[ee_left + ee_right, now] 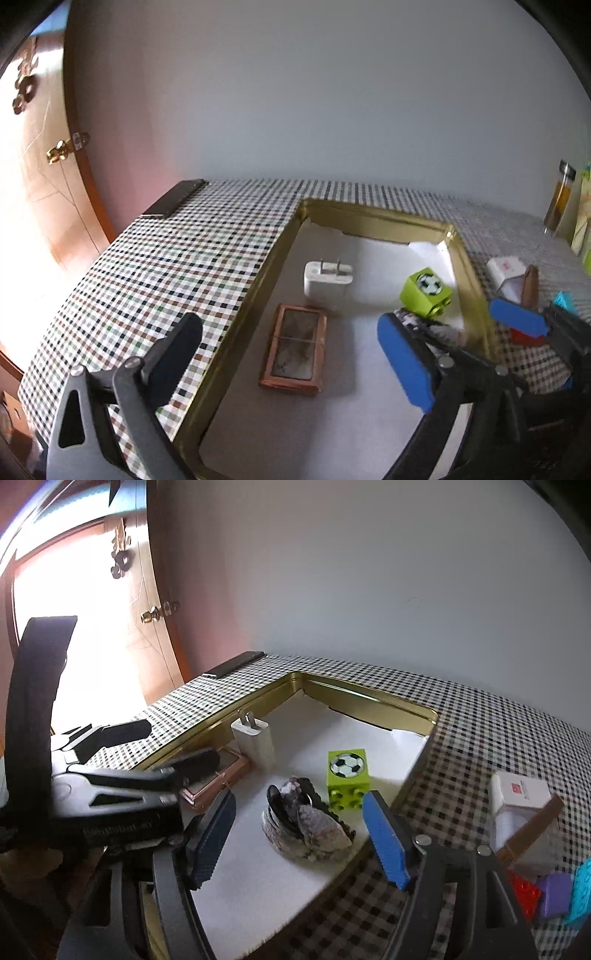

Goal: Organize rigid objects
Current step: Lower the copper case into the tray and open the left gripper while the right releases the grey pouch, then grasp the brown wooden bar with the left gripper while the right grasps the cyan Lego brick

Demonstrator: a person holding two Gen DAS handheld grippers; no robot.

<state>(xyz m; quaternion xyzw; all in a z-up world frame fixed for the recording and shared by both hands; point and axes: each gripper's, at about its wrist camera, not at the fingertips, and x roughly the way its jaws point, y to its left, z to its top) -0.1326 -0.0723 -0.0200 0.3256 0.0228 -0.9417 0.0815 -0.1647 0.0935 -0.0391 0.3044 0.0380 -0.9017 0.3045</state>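
A gold-rimmed tray with a white floor sits on the checked tablecloth. In it lie a white plug charger, a copper-framed case, a green football block and a grey-pink mottled rolled object. My left gripper is open and empty above the tray's left side, over the case. My right gripper is open and empty, its fingers either side of the mottled object. It also shows in the left wrist view.
A black phone lies at the table's far left corner. Right of the tray are a white and brown box and red, purple and cyan blocks. A bottle stands at the far right. A door is at left.
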